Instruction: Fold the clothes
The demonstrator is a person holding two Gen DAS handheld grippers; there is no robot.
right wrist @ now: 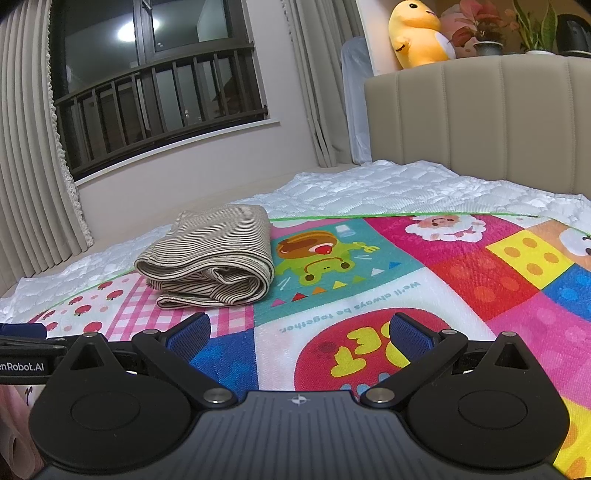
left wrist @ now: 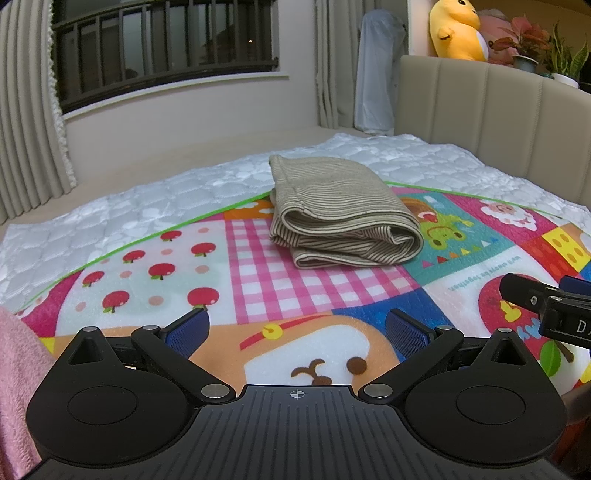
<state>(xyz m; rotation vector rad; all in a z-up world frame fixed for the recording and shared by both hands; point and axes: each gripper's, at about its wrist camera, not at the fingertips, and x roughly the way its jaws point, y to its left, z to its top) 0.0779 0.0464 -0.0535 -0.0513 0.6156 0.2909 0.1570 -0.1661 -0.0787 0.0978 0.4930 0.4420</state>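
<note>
pink cloth (left wrist: 16, 387) only beside left tongs (left wrist: 297, 332)

The pink cloth (left wrist: 16, 391) at the left gripper's side is cut off by the frame edge, so I can't tell what garment it is. From the left wrist only the tip of the right gripper (left wrist: 546, 306) pokes in at the right edge, its jaws out of sight. Inside the folded striped garment (right wrist: 208, 260) the layers are tucked under and hidden, and the far plants (right wrist: 480, 31) are cropped at the top.
</note>
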